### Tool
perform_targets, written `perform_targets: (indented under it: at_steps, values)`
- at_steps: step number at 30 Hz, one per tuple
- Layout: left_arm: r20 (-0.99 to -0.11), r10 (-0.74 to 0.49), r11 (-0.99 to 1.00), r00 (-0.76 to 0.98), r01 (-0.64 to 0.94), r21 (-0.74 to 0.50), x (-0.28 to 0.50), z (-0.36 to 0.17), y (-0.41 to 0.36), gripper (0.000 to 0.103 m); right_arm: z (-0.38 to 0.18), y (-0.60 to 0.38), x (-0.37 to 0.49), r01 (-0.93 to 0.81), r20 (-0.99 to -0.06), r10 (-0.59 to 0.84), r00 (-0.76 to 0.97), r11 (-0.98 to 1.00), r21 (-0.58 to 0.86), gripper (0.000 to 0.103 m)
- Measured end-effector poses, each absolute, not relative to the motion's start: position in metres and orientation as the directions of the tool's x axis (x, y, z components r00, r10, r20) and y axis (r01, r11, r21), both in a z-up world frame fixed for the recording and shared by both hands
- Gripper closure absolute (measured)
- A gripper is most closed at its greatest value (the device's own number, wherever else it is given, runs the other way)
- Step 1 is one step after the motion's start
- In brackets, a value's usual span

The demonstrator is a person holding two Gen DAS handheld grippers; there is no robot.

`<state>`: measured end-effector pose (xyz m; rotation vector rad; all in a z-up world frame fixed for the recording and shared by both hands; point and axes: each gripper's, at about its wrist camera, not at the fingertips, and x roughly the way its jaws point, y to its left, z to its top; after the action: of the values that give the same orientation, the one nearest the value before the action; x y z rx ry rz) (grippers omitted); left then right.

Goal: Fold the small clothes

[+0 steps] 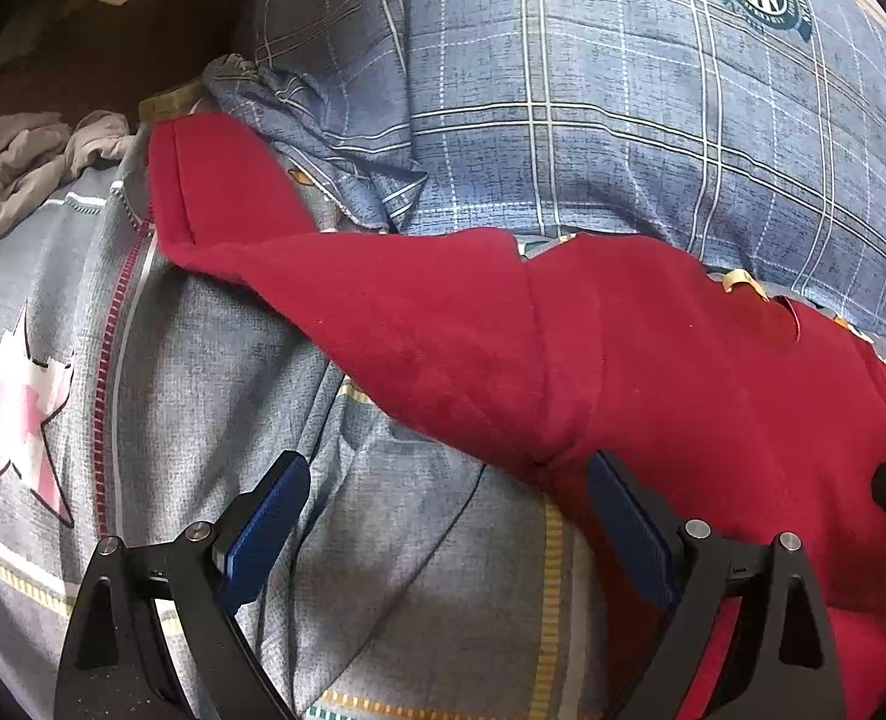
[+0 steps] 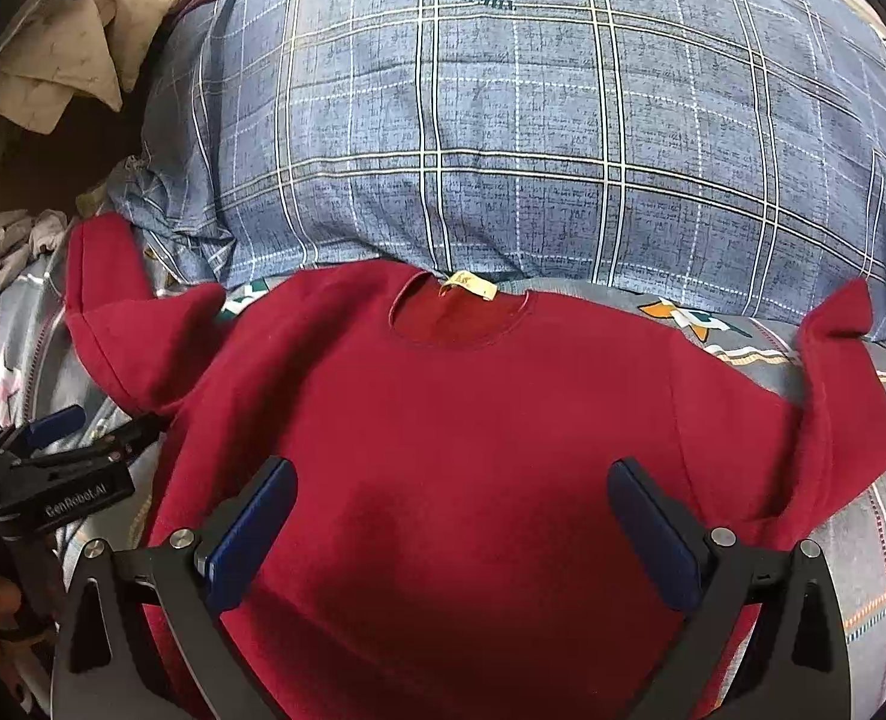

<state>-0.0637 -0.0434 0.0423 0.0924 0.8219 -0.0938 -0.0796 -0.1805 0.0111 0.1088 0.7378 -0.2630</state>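
Here, far to my left, a crumpled grey cloth [image 1: 29, 174] lies at the edge of the bed, and a pink star [image 1: 14, 414] is printed on the grey patterned bedsheet [image 1: 215, 348] beside it. My left gripper [image 1: 448, 480] hangs over that sheet with its blue fingers [image 1: 269, 525] spread wide apart and nothing between them; its left pad is above bare sheet, its right pad above the edge of the red sweater [image 1: 652, 360]. The sweater's left sleeve [image 1: 215, 192] stretches away up and to the left, its cuff just beside the blue plaid pillow [image 1: 592, 90].

From my right wrist, the sweater [image 2: 443, 420] lies spread front-up on the bedsheet [image 2: 874, 540], neck hole toward the pillow [image 2: 502, 150], a yellow tag [image 2: 469, 286] showing inside the collar. My right gripper [image 2: 451, 492] hovers over the sweater's chest, fingers [image 2: 251, 540] wide open, gripping nothing. The left gripper [image 2: 53, 438] shows at the sweater's left edge. The right sleeve [image 2: 832, 372] bends upward, its cuff tip resting against the pillow's lower edge.
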Motion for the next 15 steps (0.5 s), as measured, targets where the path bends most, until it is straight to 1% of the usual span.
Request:
perform_targets:
  at_steps: [15]
  values:
    - [-0.747, -0.046, 0.996, 0.663, 0.087, 0.016, -0.0562, 0.0414, -0.0355, 0.010, 0.0021, -0.1715, -0.0734, 0.251, -0.701, -0.198, 0.686, 0.968, -0.027, 0.000]
